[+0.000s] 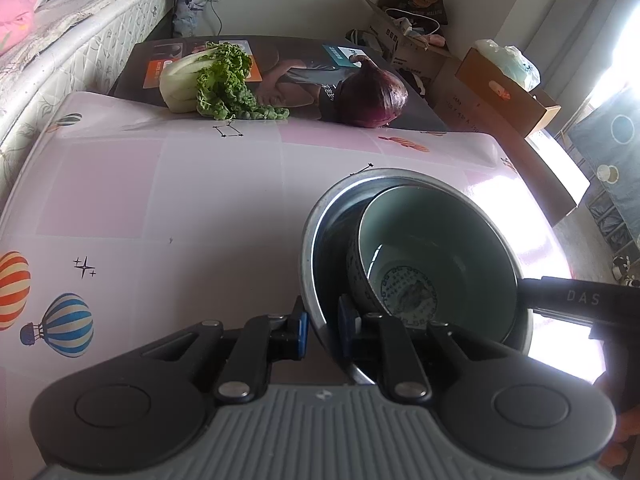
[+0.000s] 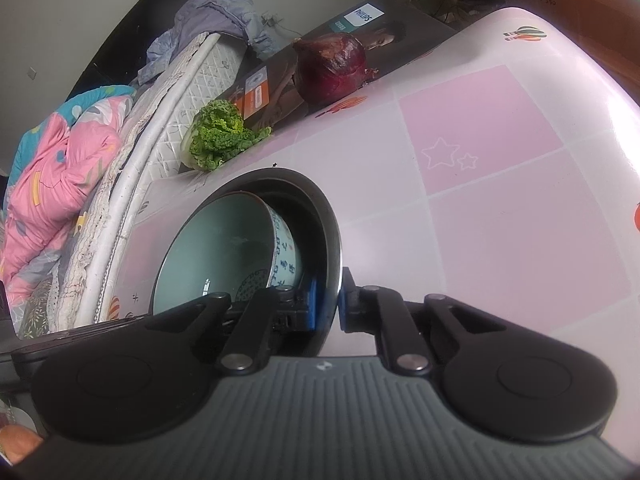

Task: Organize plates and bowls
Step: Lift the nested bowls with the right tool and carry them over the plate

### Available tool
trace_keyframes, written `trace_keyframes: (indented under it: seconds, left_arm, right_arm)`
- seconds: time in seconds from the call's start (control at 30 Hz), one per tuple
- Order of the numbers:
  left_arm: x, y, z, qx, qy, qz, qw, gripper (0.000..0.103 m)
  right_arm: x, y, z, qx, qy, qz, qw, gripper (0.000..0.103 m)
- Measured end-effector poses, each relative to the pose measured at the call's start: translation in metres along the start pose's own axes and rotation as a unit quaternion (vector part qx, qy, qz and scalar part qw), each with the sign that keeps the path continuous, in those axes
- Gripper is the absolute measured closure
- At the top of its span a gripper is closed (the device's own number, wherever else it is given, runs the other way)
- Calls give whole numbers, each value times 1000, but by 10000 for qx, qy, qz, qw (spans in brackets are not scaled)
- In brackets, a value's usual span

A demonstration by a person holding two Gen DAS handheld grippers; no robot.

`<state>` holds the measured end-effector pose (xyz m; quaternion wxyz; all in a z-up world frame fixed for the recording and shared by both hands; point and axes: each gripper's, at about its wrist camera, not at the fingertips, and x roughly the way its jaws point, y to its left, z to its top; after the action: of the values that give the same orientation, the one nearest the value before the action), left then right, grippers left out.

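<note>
A steel bowl (image 1: 329, 240) stands on the pink table (image 1: 160, 200) with a pale green ceramic bowl (image 1: 460, 248) leaning tilted inside it. My left gripper (image 1: 322, 322) is shut on the steel bowl's near rim, one blue pad outside and one inside. In the right wrist view, my right gripper (image 2: 328, 308) is shut on the steel bowl's (image 2: 320, 216) rim on the opposite side. The ceramic bowl (image 2: 216, 248) shows its blue patterned outside there. A black bar marked DAS (image 1: 576, 300) reaches the bowl from the right.
A leafy cabbage (image 1: 216, 80) and a red onion (image 1: 372, 96) lie at the table's far edge on a flat printed box (image 1: 288, 64). A mattress (image 1: 80, 40) runs along the left. Cardboard boxes (image 1: 500, 92) stand behind on the right.
</note>
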<state>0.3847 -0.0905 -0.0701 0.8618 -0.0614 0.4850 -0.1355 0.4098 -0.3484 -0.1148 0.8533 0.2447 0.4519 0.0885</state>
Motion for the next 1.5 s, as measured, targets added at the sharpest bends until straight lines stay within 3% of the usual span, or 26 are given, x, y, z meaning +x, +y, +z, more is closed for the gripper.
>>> trace_keyframes:
  seconds: [0.3,1.5]
  left_arm:
    - [5,-3,2,64,44,80,9999,87]
    - [-22,-12,1,167,-435,175,9988,87]
  right_arm:
    - [4,-1,-1,70,-39,50,10000,94]
    - [-17,5,1,-104,-314,174,9993,93]
